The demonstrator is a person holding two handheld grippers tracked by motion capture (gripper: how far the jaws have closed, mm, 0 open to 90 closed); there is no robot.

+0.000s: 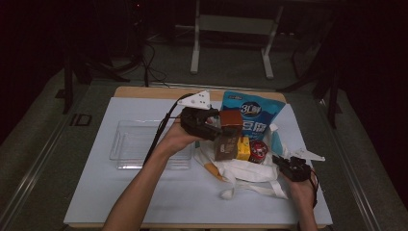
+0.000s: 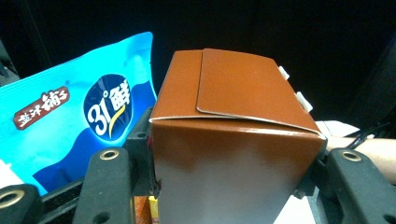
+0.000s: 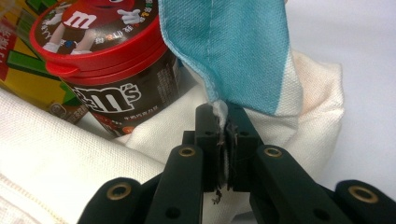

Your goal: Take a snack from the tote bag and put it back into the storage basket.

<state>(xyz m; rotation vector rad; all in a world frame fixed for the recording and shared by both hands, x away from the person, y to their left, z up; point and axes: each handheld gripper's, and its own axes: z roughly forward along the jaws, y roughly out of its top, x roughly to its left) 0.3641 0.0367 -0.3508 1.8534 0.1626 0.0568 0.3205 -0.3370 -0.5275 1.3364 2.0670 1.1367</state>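
Note:
A brown carton (image 1: 230, 121) (image 2: 233, 140) hangs above a white and blue cloth bag (image 1: 250, 169), clamped between the pads of my left gripper (image 1: 219, 126) (image 2: 231, 177). Its folded top flap faces the left gripper view. My right gripper (image 1: 278, 160) (image 3: 224, 140) is shut on the edge of the cloth bag (image 3: 243, 51), pinching the seam where blue fabric meets white. Just inside the bag lie an M&M's tub with a red lid (image 1: 258, 150) (image 3: 102, 70) and a yellow box (image 1: 243, 148) (image 3: 23, 74).
A blue snack bag (image 1: 252, 113) (image 2: 74, 116) lies behind the carton at the back of the white mat (image 1: 144, 192). A clear plastic tray (image 1: 134, 144) sits to the left, partly under my left forearm. The table's front edge (image 1: 192, 225) is near.

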